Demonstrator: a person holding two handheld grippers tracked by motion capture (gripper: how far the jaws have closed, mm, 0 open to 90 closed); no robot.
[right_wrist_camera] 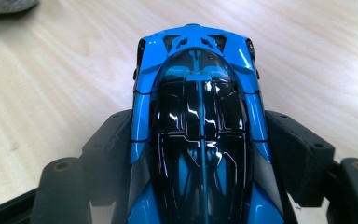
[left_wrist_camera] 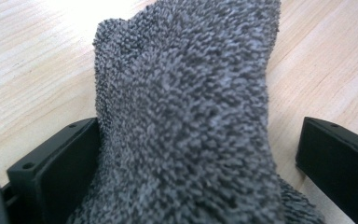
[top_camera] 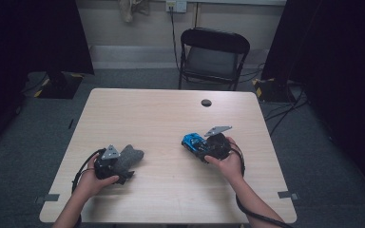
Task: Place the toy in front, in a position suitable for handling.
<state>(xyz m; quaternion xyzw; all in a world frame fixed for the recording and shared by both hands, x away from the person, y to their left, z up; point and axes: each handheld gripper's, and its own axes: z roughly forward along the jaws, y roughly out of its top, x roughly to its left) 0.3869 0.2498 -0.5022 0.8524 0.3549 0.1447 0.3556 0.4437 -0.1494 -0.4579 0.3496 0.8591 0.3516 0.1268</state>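
My right fingers (right_wrist_camera: pixel 200 154) clamped the car (right_wrist_camera: pixel 198 116); my left fingers (left_wrist_camera: pixel 186 154) stood apart around the sock (left_wrist_camera: pixel 186 102), the right-hand one clear of it. Next, I judged, came wiping the car.

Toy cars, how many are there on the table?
1. The blue toy car is on the right side of the table, between the fingers of the right gripper.

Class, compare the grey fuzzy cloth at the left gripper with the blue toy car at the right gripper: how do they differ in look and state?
The grey cloth is soft, matte and shapeless; the blue toy car is hard, glossy and moulded. The cloth touches one jaw of the left gripper with a gap at the other; the car sits snugly between both jaws of the right gripper. Both are over the wooden table, each at a hand-held gripper.
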